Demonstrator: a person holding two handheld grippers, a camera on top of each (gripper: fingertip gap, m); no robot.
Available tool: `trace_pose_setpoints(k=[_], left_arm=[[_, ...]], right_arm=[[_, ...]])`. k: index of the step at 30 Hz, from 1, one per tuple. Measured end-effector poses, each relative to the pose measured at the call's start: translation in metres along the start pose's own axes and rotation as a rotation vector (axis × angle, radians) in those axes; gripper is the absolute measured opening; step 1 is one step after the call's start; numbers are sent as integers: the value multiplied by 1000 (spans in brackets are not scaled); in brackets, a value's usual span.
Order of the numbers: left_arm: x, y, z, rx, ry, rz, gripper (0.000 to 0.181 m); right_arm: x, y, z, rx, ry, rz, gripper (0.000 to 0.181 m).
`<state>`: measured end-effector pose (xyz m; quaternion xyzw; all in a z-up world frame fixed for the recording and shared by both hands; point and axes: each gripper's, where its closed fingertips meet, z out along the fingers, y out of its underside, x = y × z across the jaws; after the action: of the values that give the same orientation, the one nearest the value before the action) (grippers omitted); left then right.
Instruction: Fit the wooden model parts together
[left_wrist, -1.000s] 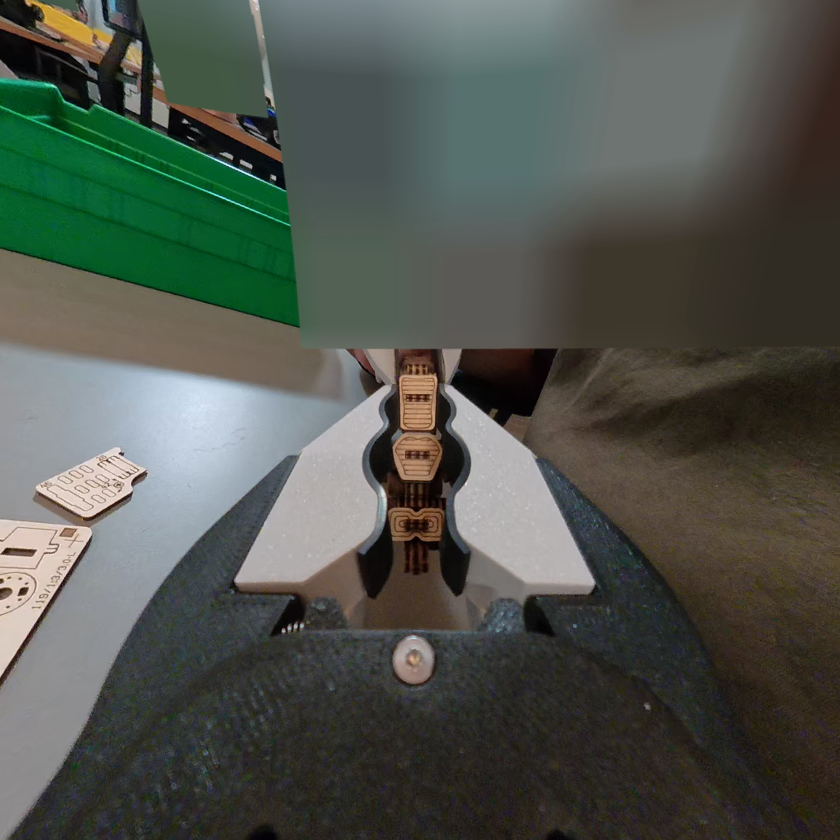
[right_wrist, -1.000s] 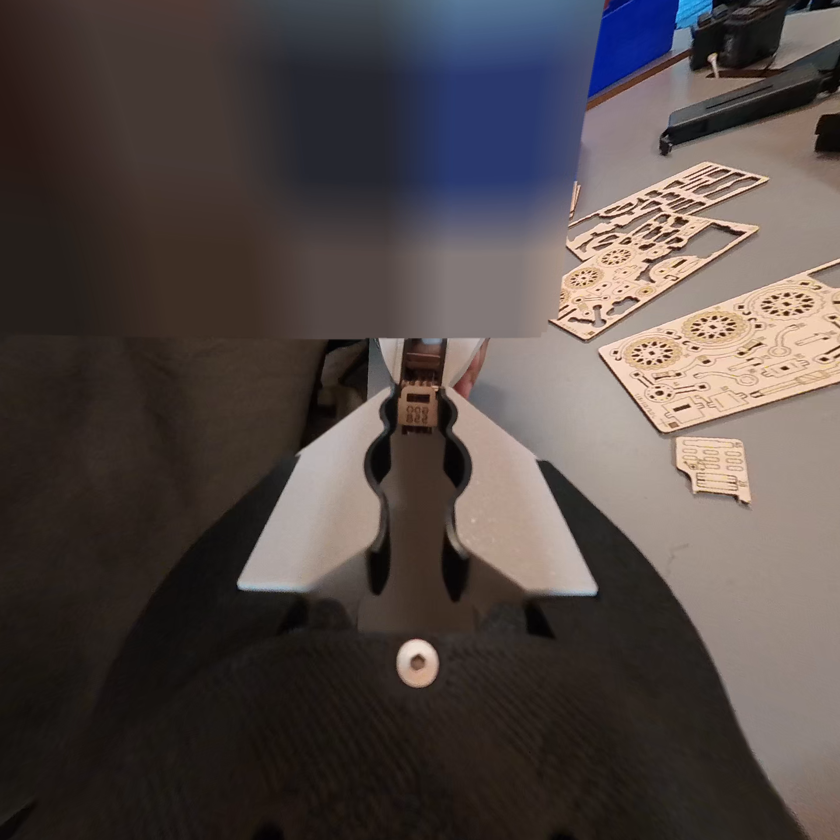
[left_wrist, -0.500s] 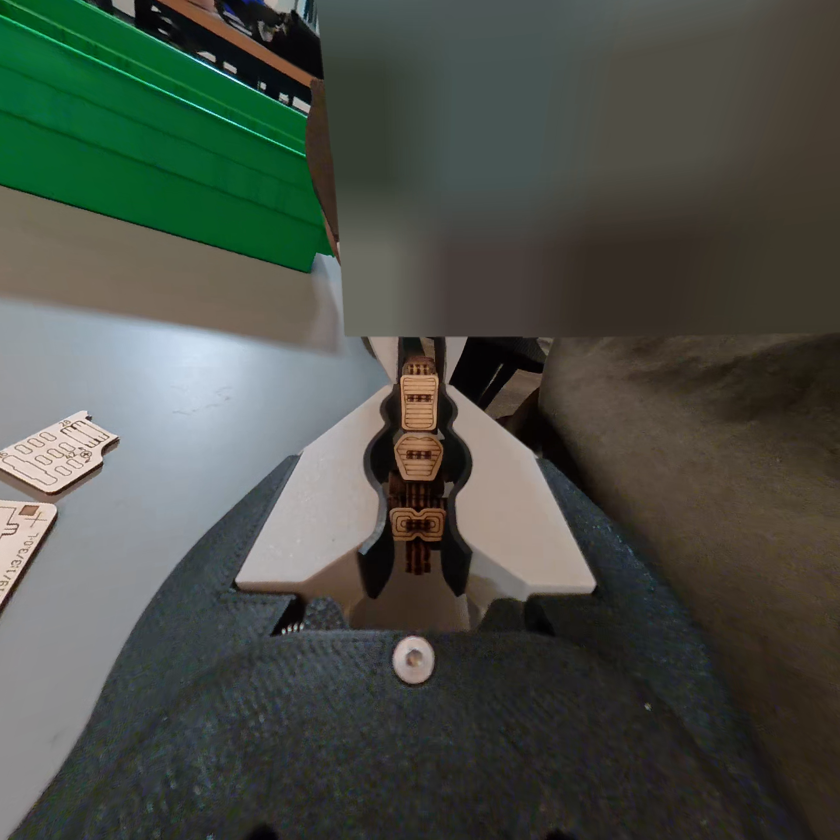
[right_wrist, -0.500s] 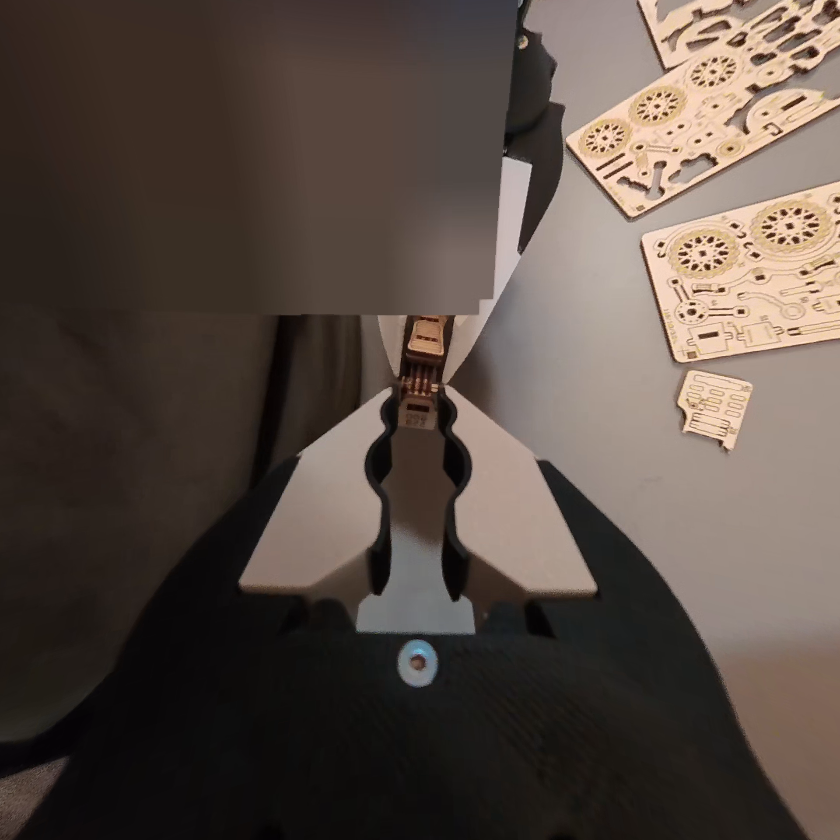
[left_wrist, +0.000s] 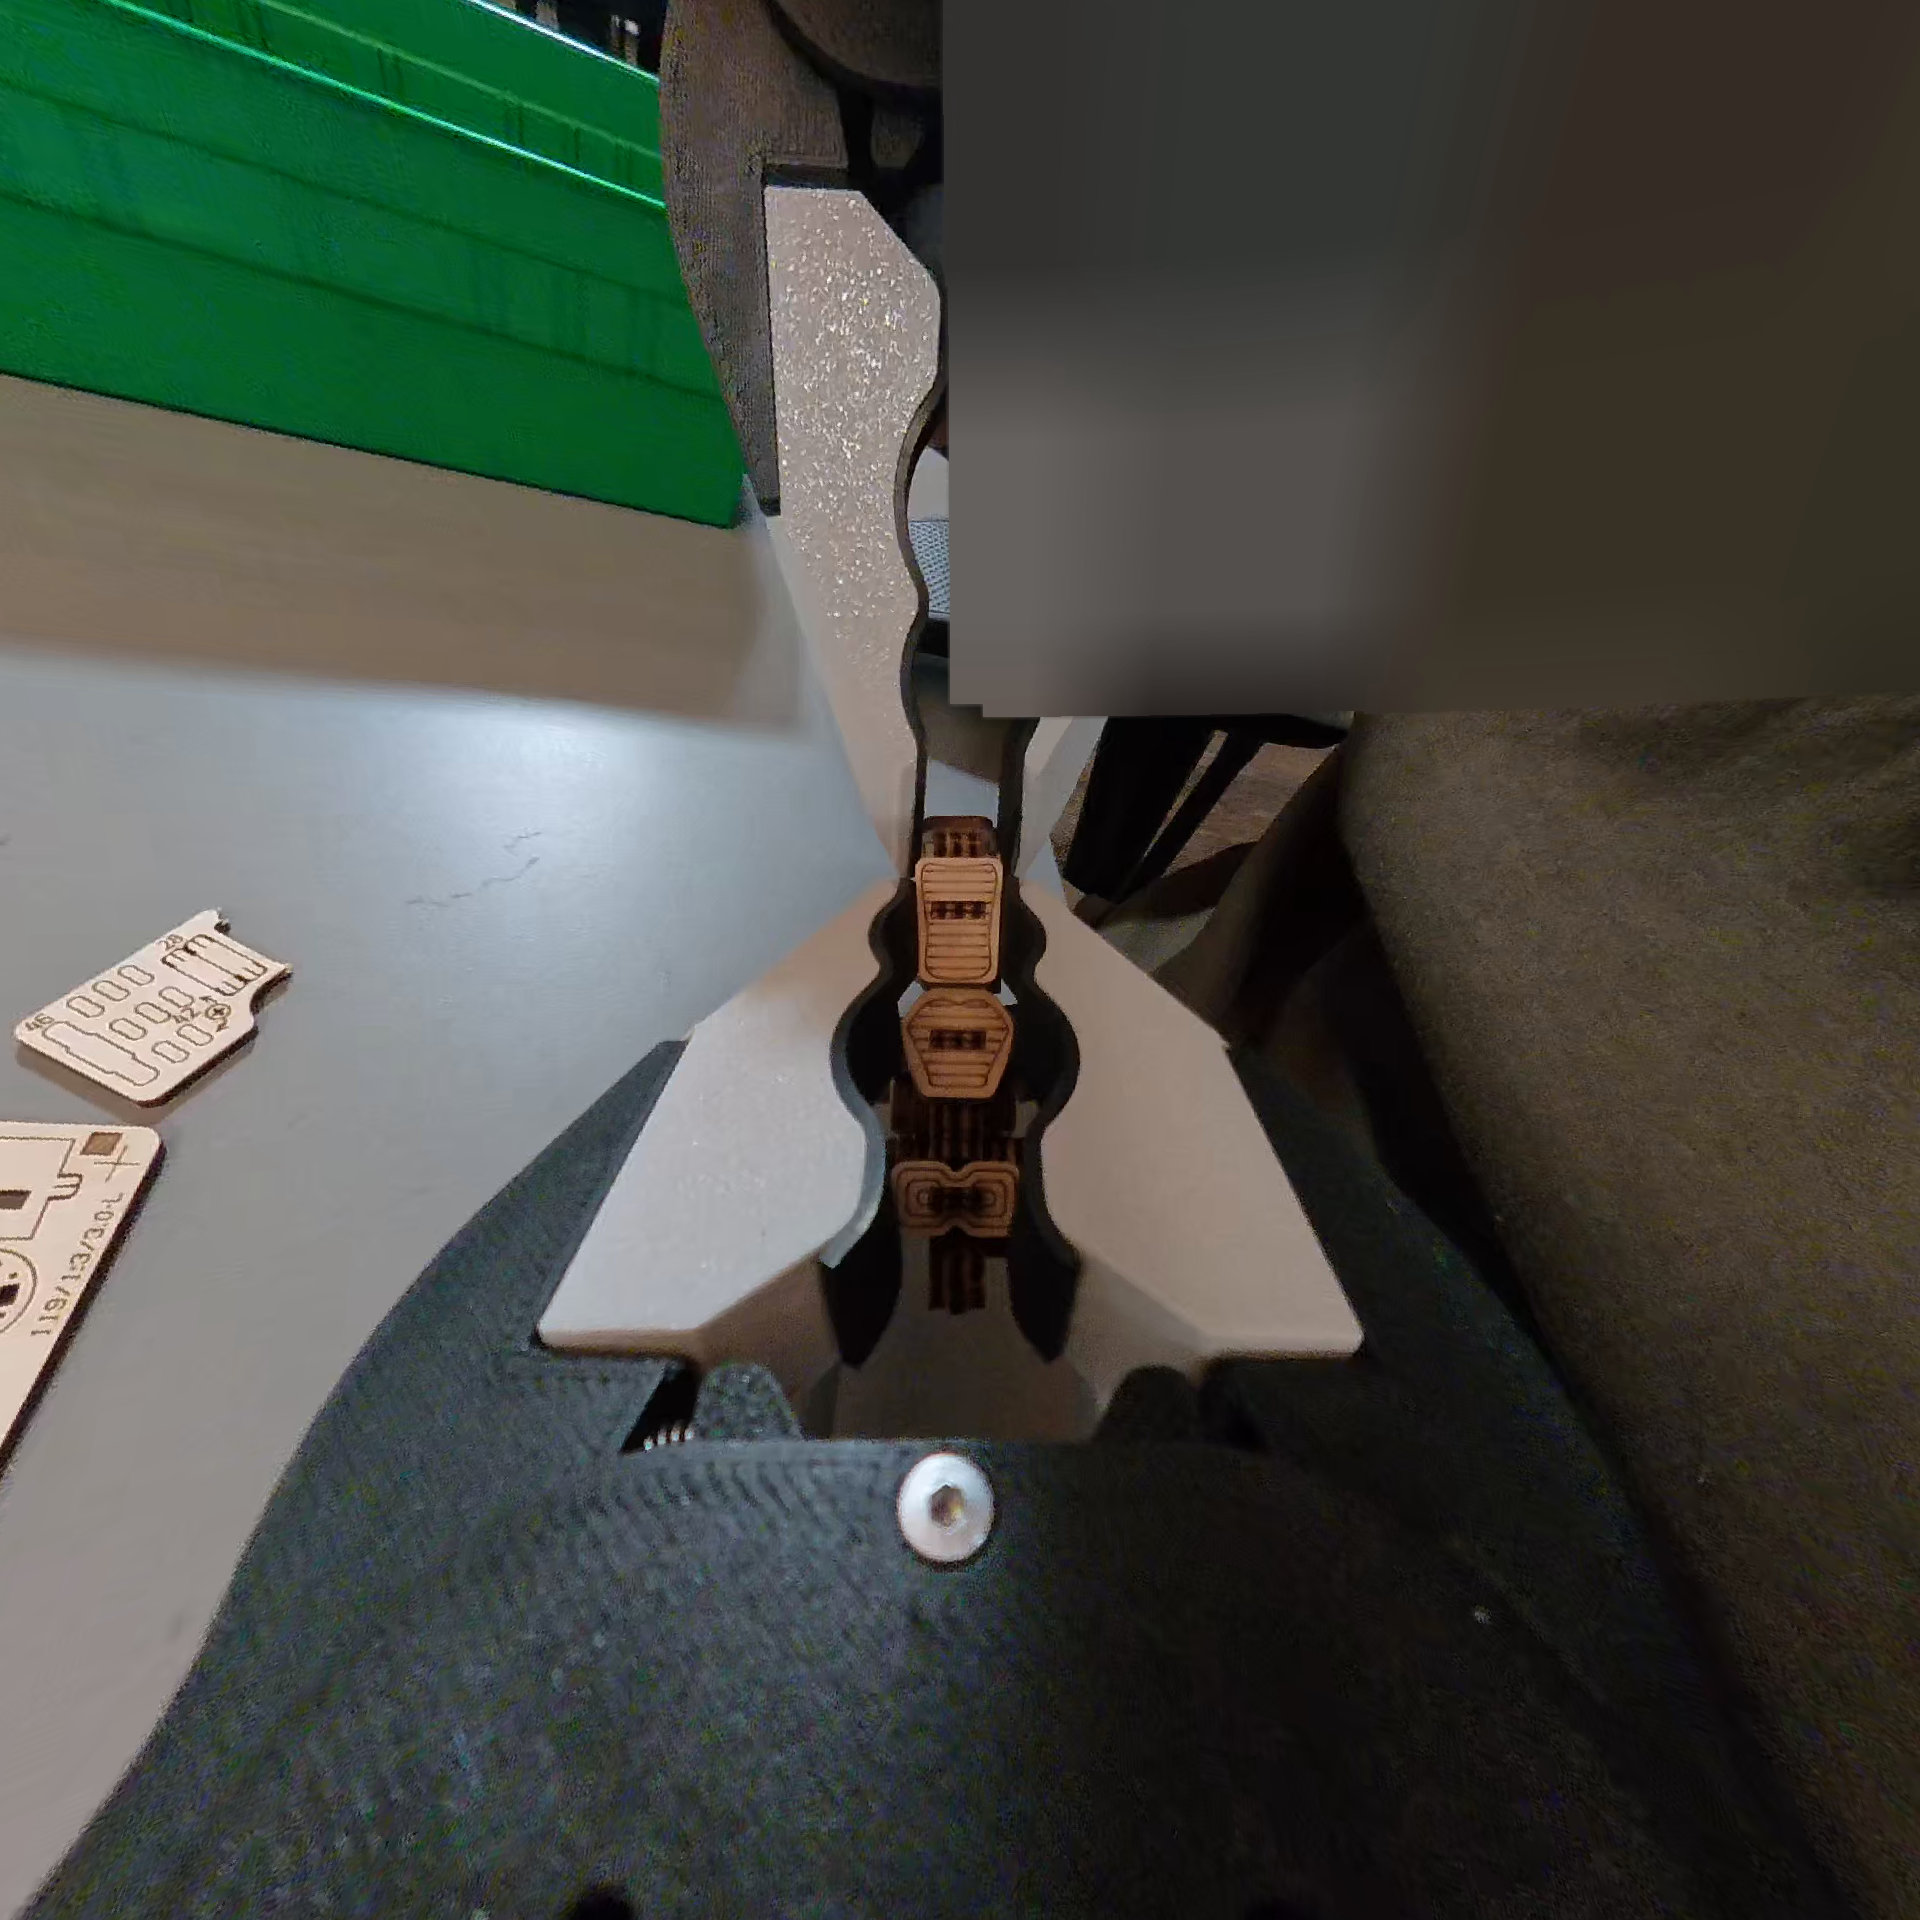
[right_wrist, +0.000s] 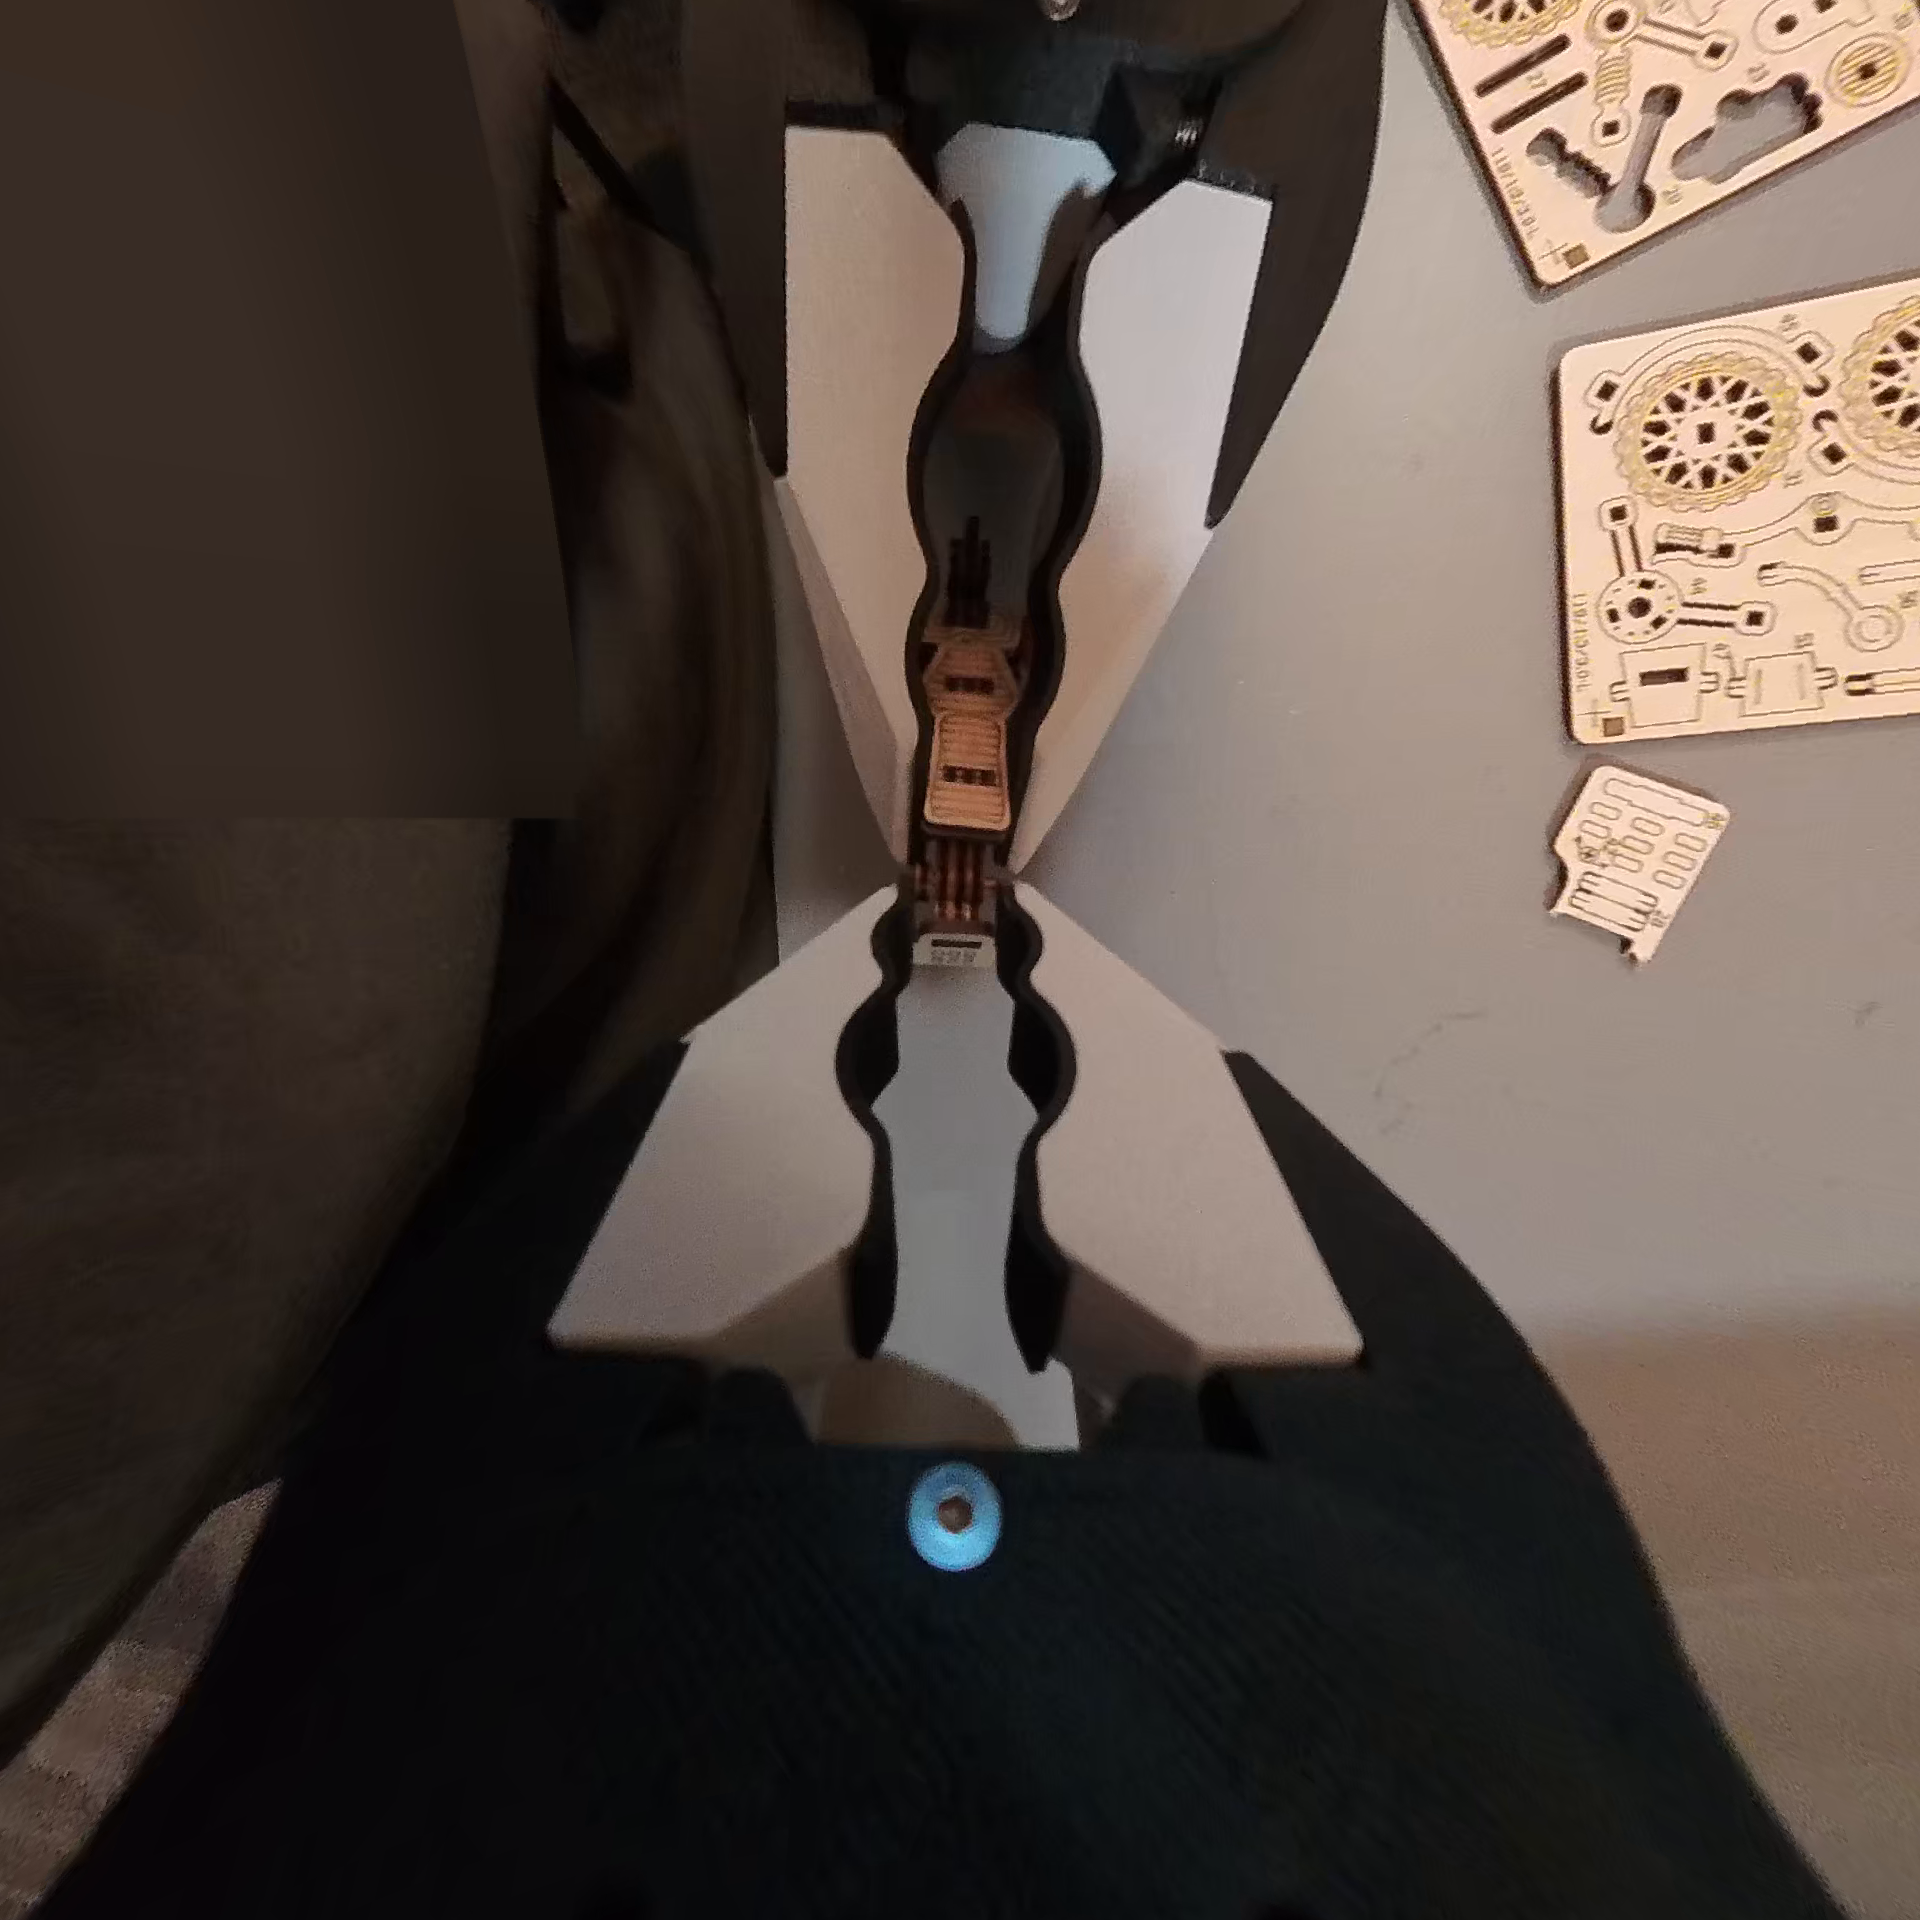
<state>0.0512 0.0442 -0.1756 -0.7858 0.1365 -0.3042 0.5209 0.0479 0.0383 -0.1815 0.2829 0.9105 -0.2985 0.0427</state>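
Tabletop (left_wrist: 436, 790), grey and matte, is filling the left of the left wrist view and the right of the right wrist view. Green bins (left_wrist: 312, 260) are standing at its far edge. Cream plywood sheets (right_wrist: 1745, 540) with laser-cut wheels and levers are lying flat near the right side, apart from the grippers. A small plywood offcut (right_wrist: 1636, 857) is sitting just below them, and it is showing again at the left of the other view (left_wrist: 156, 1013).

The left gripper (left_wrist: 961, 894) is clenching a wooden sub-assembly (left_wrist: 958, 1018), a narrow stack of slats carrying three small engraved plates, which is running lengthwise between its fingers (left_wrist: 748, 1132). The right gripper (right_wrist: 954, 899) is facing it tip to tip and is pinching a small wooden part (right_wrist: 954, 951) at its very end. That part is touching the slatted end of the sub-assembly (right_wrist: 966, 769), right where the two sets of fingertips are meeting above the table edge.
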Motion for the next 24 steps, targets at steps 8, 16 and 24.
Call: trace_pose_setpoints(k=[8,16,24], left_arm=[[0,2,1,-5,-14,15,12],[-2,4,3,-12,-29,8,12],[-9,2,3,14,-84,-12,12]], right_arm=[[0,2,2,-26,26,-41,13],[1,5,3,-43,35,-41,12],[8,5,2,-61,78,-38,12]])
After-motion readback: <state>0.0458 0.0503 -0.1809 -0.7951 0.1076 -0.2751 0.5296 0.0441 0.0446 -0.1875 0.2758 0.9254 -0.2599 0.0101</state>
